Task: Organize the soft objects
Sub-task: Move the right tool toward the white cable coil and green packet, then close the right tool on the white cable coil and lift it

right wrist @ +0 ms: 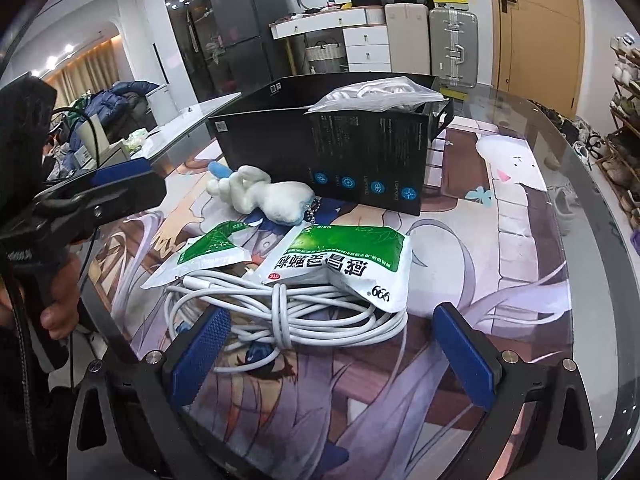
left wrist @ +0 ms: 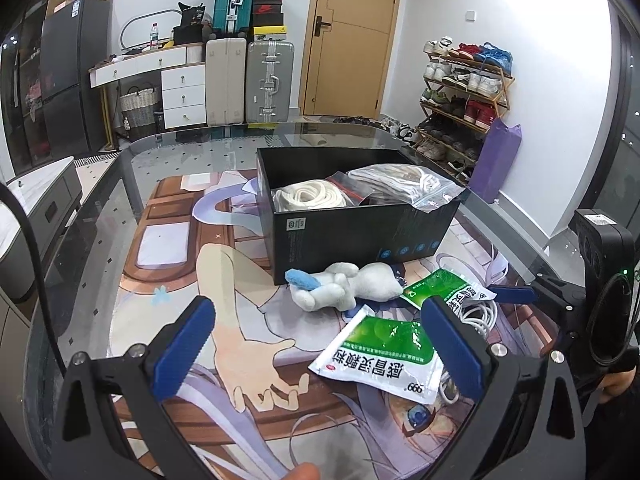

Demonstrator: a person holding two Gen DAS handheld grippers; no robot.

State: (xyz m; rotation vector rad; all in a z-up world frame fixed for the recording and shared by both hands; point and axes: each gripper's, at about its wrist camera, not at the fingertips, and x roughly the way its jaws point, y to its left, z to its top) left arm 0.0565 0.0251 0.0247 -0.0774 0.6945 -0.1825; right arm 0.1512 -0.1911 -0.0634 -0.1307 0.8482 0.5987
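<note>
A black box (left wrist: 360, 232) (right wrist: 360, 148) stands on the printed mat, holding a coil of white rope (left wrist: 308, 196) and a zip bag of pale cloth (left wrist: 404, 180) (right wrist: 380, 94). A white plush toy (left wrist: 352, 286) (right wrist: 264, 196) with a blue tip lies in front of it. Two green-white medicine pouches lie nearer: a large one (left wrist: 380, 356) (right wrist: 344, 260) and a small one (left wrist: 444, 286) (right wrist: 208, 250). A bundled white cable (right wrist: 288, 312) (left wrist: 480, 316) lies under the large pouch. My left gripper (left wrist: 320, 344) is open above the mat. My right gripper (right wrist: 332, 348) is open, just short of the cable.
The printed mat (left wrist: 168, 264) covers a round glass table (right wrist: 592, 280). Beyond it stand suitcases (left wrist: 268, 80), white drawers (left wrist: 184, 96), a door (left wrist: 352, 36) and a shoe rack (left wrist: 464, 92). A purple bag (left wrist: 496, 160) stands beside the table.
</note>
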